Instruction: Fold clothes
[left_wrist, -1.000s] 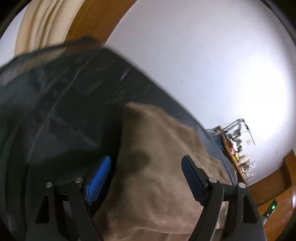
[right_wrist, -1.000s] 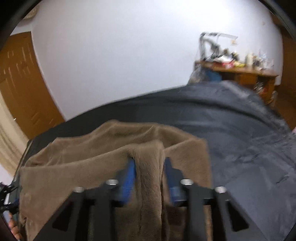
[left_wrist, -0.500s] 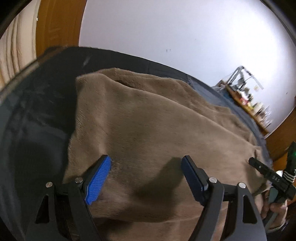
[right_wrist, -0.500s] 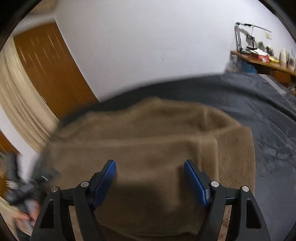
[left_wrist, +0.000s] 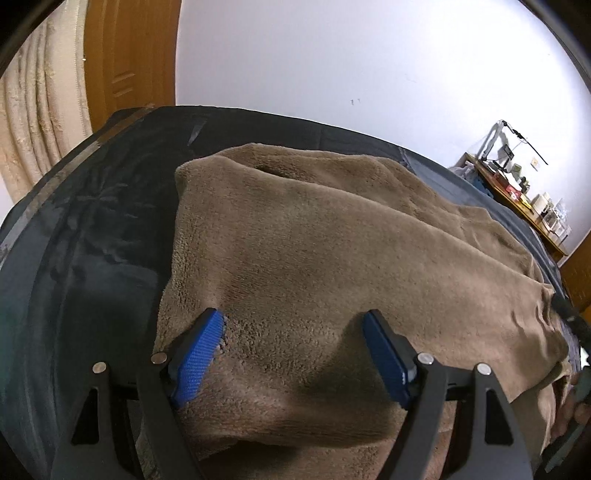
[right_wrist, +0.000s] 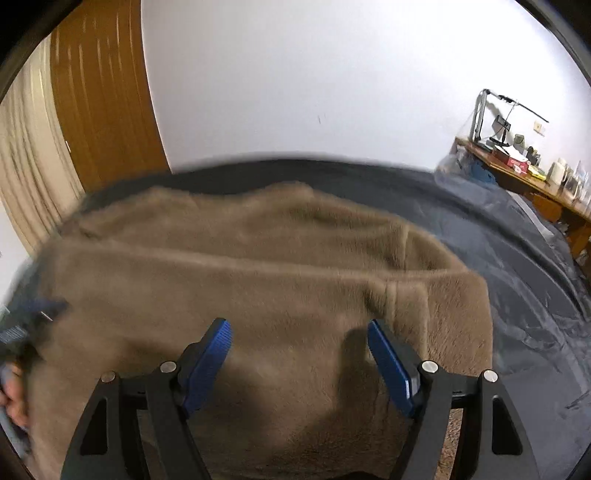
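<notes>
Brown fleece garment (left_wrist: 332, 258) folded, flat on dark bedcover (left_wrist: 92, 240).

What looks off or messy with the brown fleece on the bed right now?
Nothing is damaged or spilled. The fleece lies folded on the dark bedcover, but its far edge is bumpy, with layers not lined up.

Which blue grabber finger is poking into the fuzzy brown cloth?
The left gripper's left-hand finger: its tip sinks into the brown fleece. Its other finger shows clear of it.

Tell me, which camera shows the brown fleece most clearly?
The left wrist view: the fleece is sharp there, its pile and left edge plain against the dark sheet. The right wrist view shows the fleece blurred, though its right edge is visible.
</notes>
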